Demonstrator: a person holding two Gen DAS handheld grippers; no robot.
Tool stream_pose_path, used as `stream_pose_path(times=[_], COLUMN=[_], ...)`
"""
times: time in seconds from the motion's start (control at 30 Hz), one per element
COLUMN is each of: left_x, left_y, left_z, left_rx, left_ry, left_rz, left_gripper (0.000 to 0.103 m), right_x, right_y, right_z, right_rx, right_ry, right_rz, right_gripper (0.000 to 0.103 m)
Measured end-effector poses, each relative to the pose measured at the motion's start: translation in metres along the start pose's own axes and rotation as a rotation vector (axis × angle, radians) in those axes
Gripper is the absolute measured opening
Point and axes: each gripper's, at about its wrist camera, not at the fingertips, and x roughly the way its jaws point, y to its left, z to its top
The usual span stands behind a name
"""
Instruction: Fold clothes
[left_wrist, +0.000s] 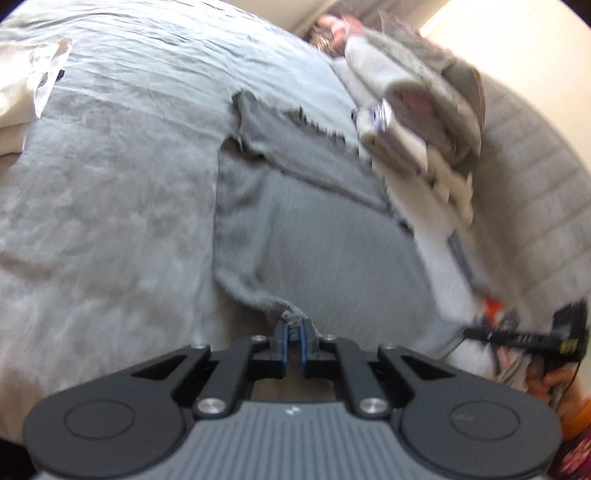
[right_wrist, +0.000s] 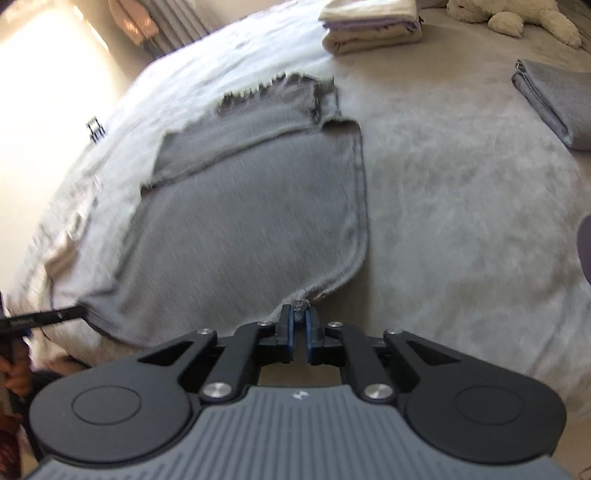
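1. One bed (right_wrist: 461, 206), covered in a light grey spread.
2. One grey fringed cloth (right_wrist: 258, 206) spread flat on the bed, its far end folded over.
3. One stack of folded cream and lilac linens (right_wrist: 369, 27) at the far side of the bed.
4. One folded grey cloth (right_wrist: 554, 99) on the bed, right of that stack.
5. One white plush toy (right_wrist: 517, 14) at the bed's far edge.
6. One loose heap of pale clothes (left_wrist: 417, 110) by the bed's edge.
7. Two grippers: left gripper (left_wrist: 293, 325), right gripper (right_wrist: 300, 312), each pinching a corner of the fringed cloth.
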Motion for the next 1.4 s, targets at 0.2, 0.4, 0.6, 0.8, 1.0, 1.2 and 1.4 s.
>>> stream_pose_path(times=[0.2, 0.4, 0.6, 0.8, 1.0, 1.2, 1.4], left_x=[0.020, 0.058, 0.086, 0.084, 0.061, 0.072, 0.098], left_y=[0.008, 0.022, 0.037, 0.045, 0.041, 0.016, -0.002], left_z=[0.038, 0.074, 0.091, 0.093, 0.096, 0.093, 0.085], left_rx=[-0.074, -0.123, -0.081, 0.003, 0.107, 0.296, 0.423], left_ry=[-0.072, -0.080, -0.077, -0.092, -0.173, -0.178, -0.136], left_rz=[0.012, 0.056, 0.070, 0.022, 0.035, 0.126, 0.193], left_gripper=[0.006, 0.006, 0.006, 0.017, 0.036, 0.043, 0.040], right_x=[0.012, 0.042, 0.069, 0.071, 0.044, 0.052, 0.064], right_y=[-0.008, -0.030, -0.051, -0.075, -0.079, -0.056, -0.035], right_z=[0.035, 0.067, 0.087, 0.083, 0.082, 0.075, 0.072], right_rx=[0.077, 0.167, 0.207, 0.249, 0.101, -0.105, -0.248], right_ry=[-0.056, -0.089, -0.092, -0.157, -0.263, -0.291, -0.337], right_rz=[0.023, 0.009, 0.027, 0.140, 0.121, 0.035, -0.019], right_gripper=[0.008, 0.008, 0.008, 0.016, 0.019, 0.037, 0.037])
